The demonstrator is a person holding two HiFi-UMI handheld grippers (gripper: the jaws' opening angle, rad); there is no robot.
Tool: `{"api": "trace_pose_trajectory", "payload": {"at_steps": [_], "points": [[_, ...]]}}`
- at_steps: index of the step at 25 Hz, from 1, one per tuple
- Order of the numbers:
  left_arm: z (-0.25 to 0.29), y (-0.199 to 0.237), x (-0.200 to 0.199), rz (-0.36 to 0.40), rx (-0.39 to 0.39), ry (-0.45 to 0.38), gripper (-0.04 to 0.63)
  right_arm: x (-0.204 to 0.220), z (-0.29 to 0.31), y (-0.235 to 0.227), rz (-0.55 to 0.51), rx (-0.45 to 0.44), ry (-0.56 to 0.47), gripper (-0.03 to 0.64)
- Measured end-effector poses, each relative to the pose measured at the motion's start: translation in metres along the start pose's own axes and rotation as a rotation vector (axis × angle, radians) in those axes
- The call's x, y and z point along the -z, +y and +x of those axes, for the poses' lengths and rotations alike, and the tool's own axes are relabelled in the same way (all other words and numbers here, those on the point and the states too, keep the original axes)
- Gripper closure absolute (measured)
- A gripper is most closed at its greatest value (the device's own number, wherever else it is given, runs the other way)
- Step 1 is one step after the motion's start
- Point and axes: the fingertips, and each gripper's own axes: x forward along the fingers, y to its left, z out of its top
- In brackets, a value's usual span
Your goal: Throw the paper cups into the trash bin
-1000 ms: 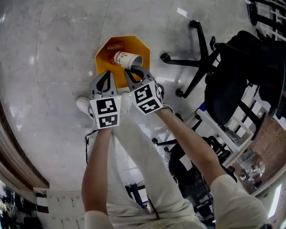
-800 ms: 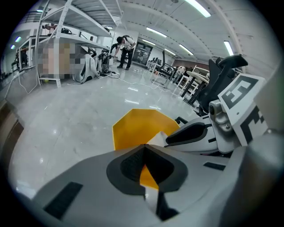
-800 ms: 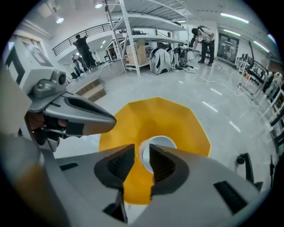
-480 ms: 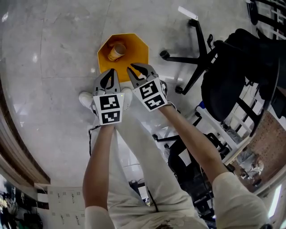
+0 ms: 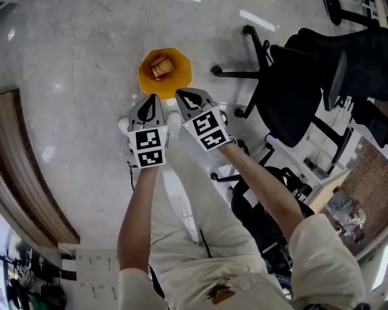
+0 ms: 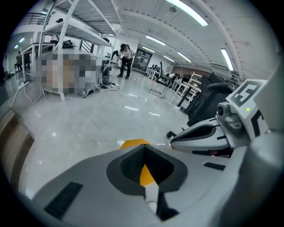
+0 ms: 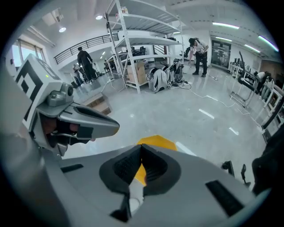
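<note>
One bin, perhaps two cups (inside)

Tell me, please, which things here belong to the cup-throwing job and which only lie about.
Job: orange trash bin; paper cup inside it; left tool, shut, empty; right tool, jaws just closed, empty.

Lying about: black office chair; metal shelving.

trash bin: open above | office chair: close at right | floor left: seemingly free
</note>
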Motion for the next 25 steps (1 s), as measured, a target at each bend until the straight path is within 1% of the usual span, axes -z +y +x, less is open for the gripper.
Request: {"api": "trace_pose_trajectory", "payload": {"at_steps": [7,11,18,22,25], "points": [[-0.123,-0.036,-0.078,0.037,-0.011,-0.096,0.591,-0.071,-0.119,0.042,-0.008,-0.010,-0.100,0.609],[-0.199,-0.060,-0.112,0.052,-0.012,-0.147,0.591,-0.109,-0.190,0.069,-0.027,-0.016,-0.161,0.611],[-0.299,-0.111,-0.149,0.073,0.014,-0.212,0.591,-0.156,-0.289,0.108,-0.067,-0.008,-0.269,0.611],[-0.343,-0.139,-0.164,0.100,0.059,-0.231,0.591,-0.166,-0.329,0.128,-0.032,0.003,-0.293,0.611],[-0.365,-0.153,-0.175,0.119,0.100,-0.229,0.591,-0.173,-0.354,0.143,-0.004,-0.012,-0.313,0.611]]}}
